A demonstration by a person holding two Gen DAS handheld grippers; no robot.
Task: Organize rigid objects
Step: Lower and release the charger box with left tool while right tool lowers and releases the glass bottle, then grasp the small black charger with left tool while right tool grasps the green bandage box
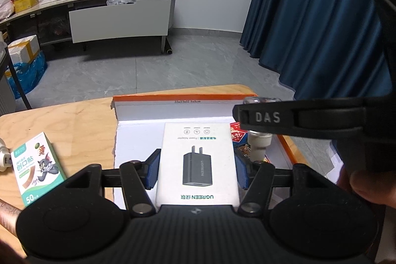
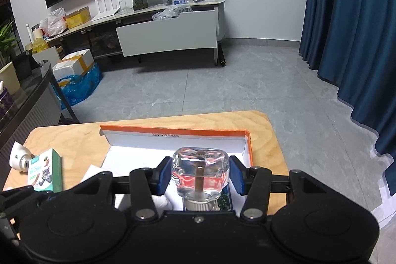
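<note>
A white UGREEN power adapter box [image 1: 198,162] lies in the open white box with an orange rim [image 1: 173,97]. My left gripper [image 1: 196,171] has its blue pads [image 1: 152,171] just off both sides of the adapter box, with narrow gaps. In the right wrist view, my right gripper [image 2: 200,175] brackets a clear glass bottle [image 2: 200,170] with a white cap; small gaps show at both pads [image 2: 164,176], so it is open. The bottle rests inside the orange-rimmed box [image 2: 173,129] on a colourful packet [image 1: 238,137]. The right gripper also shows in the left wrist view [image 1: 257,116].
A green-and-white Tom and Jerry plaster box [image 1: 37,167] [image 2: 45,173] lies on the wooden table [image 1: 74,120] to the left. A white plug-shaped object [image 2: 18,156] sits beyond it, and a pinkish tube [image 1: 7,215] at the near left. The table's far edge drops to grey floor.
</note>
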